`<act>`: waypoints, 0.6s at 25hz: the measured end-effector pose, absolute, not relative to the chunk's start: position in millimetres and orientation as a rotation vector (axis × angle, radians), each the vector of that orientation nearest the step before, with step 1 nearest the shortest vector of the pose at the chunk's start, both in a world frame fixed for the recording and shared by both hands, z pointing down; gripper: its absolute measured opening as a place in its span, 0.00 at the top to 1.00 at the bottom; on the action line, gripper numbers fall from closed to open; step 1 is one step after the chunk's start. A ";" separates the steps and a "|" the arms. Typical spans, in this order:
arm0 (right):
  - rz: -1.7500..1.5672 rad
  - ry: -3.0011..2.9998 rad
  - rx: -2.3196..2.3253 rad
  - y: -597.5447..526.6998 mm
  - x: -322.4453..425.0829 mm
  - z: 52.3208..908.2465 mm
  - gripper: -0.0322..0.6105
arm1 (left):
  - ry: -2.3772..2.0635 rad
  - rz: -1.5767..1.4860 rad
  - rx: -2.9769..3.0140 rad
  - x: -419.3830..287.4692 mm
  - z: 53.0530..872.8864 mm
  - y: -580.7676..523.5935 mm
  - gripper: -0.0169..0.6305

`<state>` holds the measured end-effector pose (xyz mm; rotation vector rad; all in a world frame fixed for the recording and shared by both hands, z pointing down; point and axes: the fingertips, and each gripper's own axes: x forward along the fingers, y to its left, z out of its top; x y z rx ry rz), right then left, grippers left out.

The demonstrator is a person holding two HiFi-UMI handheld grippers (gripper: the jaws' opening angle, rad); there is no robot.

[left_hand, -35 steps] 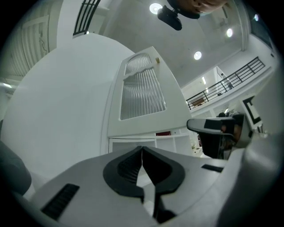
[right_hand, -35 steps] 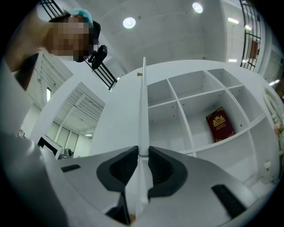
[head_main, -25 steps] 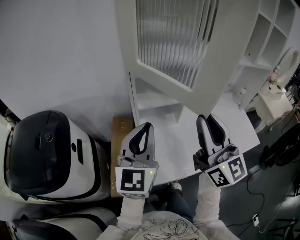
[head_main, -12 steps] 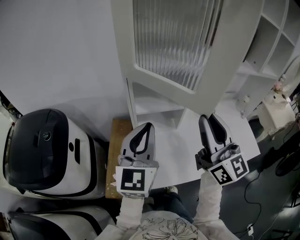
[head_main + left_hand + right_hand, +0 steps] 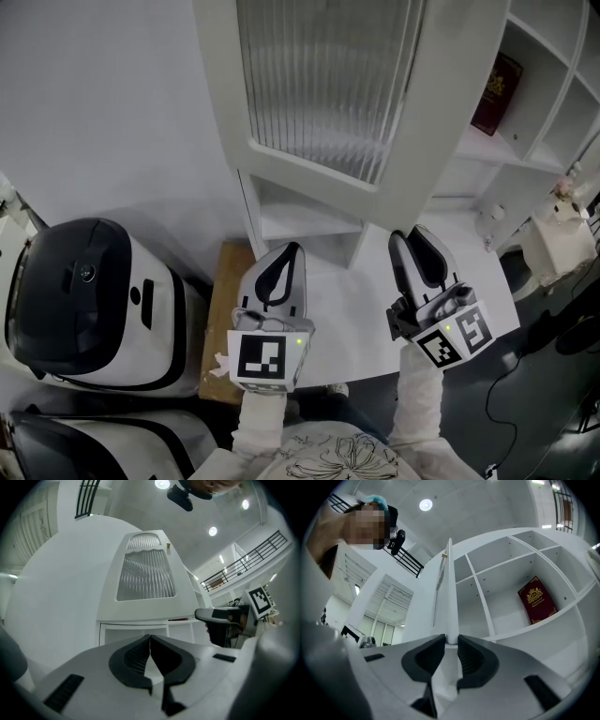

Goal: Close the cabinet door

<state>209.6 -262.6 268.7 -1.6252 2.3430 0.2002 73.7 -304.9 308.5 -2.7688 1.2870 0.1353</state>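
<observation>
The door (image 5: 328,94) is standing wide open, swinging out from the front of the cabinet (image 5: 553,112) with its ribbed pane (image 5: 328,75) facing the person. The right gripper (image 5: 410,234) is hovering in front of the cabinet, near the door's lower corner. Its jaws have just been opening and are standing apart. The door's thin edge is lining up with the gap, but no pad is pressing on it, and I cannot tell whether the edge is reaching in between the pads. The left gripper (image 5: 296,248) is hanging further out from the cabinet, its fingers closed together on nothing.

With loose jaws, a push is likely risking a slip off that narrow edge. A hard shove may be sending the door slamming into the cabinet and jarring the pane. The closed left gripper may also be sitting in the door's sweep.
</observation>
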 end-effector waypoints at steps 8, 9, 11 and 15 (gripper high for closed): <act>0.196 2.401 -1.531 -277.8 223.2 269.0 0.82 | 1.369 0.129 -2.714 91.6 309.8 -319.1 0.97; 0.194 2.405 -1.520 -279.5 225.1 268.9 0.82 | 1.377 0.133 -2.707 94.5 308.1 -320.3 0.97; 0.191 2.414 -1.498 -283.4 228.7 268.6 0.82 | 1.389 0.134 -2.696 99.9 307.1 -322.0 0.97; 0.181 2.433 -1.462 -290.0 233.4 269.8 0.82 | 1.427 0.093 -2.685 104.9 314.3 -323.2 0.97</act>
